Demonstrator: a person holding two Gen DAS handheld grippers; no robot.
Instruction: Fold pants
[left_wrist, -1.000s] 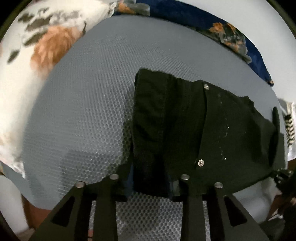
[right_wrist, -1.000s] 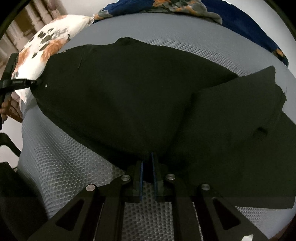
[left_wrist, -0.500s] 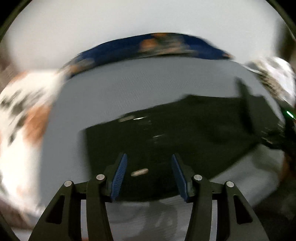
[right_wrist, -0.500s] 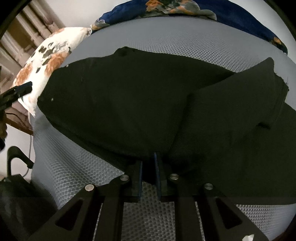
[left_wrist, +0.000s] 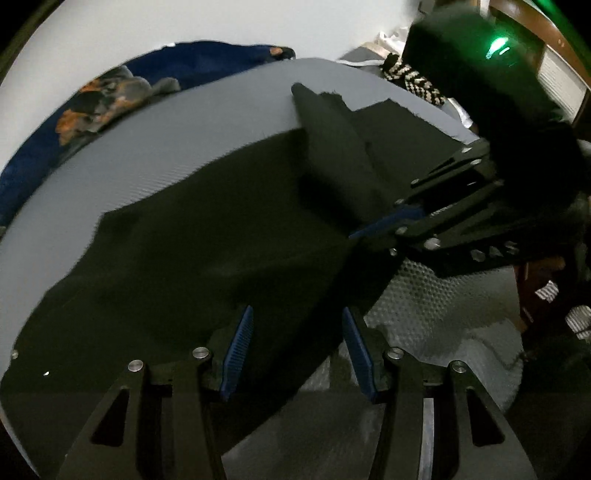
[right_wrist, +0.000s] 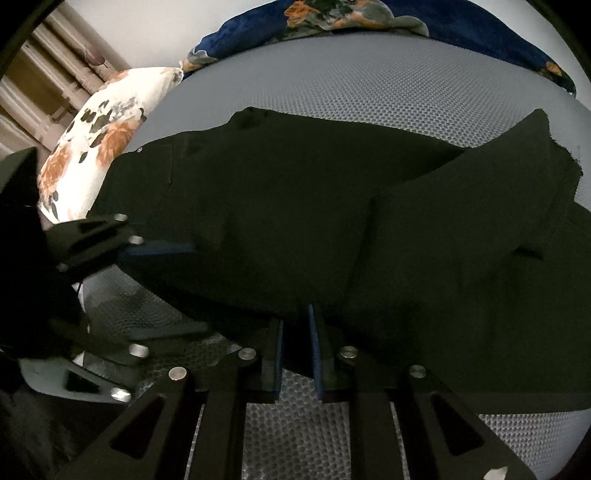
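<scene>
Pants (right_wrist: 295, 206), black, lie spread on the grey mesh surface (right_wrist: 369, 85), with one part folded over on the right side. At their near edge the right gripper (right_wrist: 295, 354) has its jaws narrow and pinches a fold of the cloth between the blue pads. To its left, the left gripper (left_wrist: 295, 350) has its jaws apart over the same near edge, and its pads do not press the cloth. A floral pillow (right_wrist: 96, 147) lies beside the surface.

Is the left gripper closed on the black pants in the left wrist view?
No, the left gripper has its blue pads wide apart over the black pants, and they do not press the cloth.
</scene>
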